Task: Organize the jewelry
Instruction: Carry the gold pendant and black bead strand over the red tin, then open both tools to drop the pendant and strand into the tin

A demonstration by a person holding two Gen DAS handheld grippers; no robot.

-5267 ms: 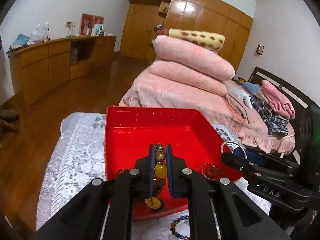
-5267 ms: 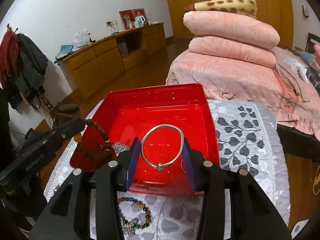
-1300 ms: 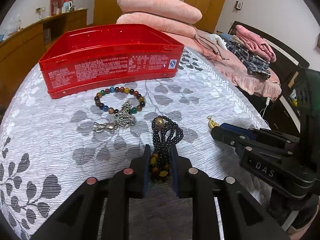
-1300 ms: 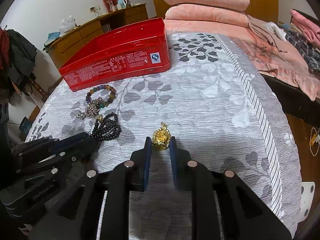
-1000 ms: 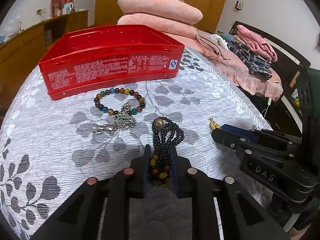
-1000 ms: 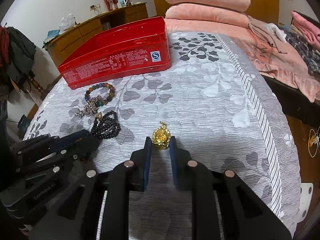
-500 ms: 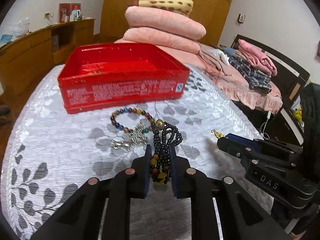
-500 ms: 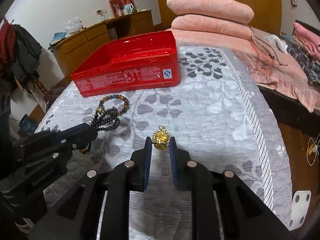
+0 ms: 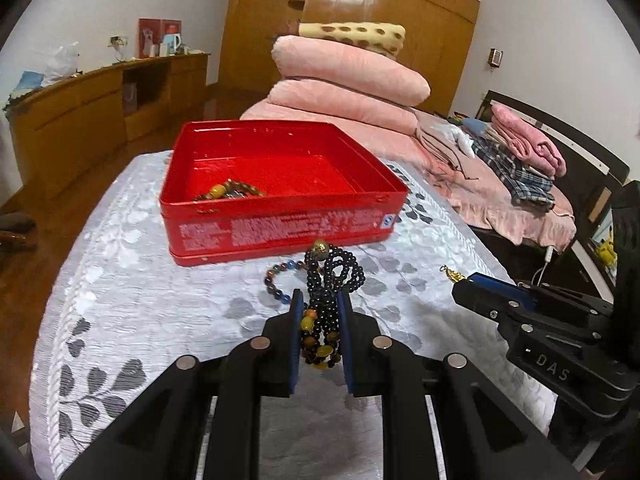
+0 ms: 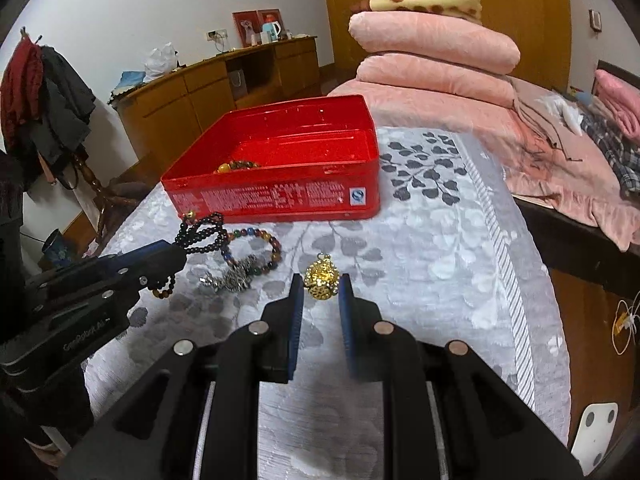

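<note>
My left gripper (image 9: 320, 312) is shut on a black bead necklace (image 9: 334, 276) with amber beads and holds it above the cloth, in front of the red tin box (image 9: 280, 224). My right gripper (image 10: 320, 292) is shut on a gold pendant (image 10: 321, 277), lifted off the cloth. The red tin box (image 10: 288, 196) holds a brown and yellow bead bracelet (image 9: 228, 191). A multicoloured bead bracelet (image 10: 256, 248) and a silver chain (image 10: 232, 276) lie on the cloth in front of the box.
The grey leaf-patterned tablecloth (image 10: 440, 248) covers the table. A bed with stacked pink quilts (image 9: 348, 80) stands behind and to the right. A wooden cabinet (image 9: 80, 112) lines the left wall. A coat rack (image 10: 40, 80) stands at the left.
Both grippers have risen off the cloth and moved toward the red box, the left carrying the black necklace and the right the gold pendant. The box's inside now shows.
</note>
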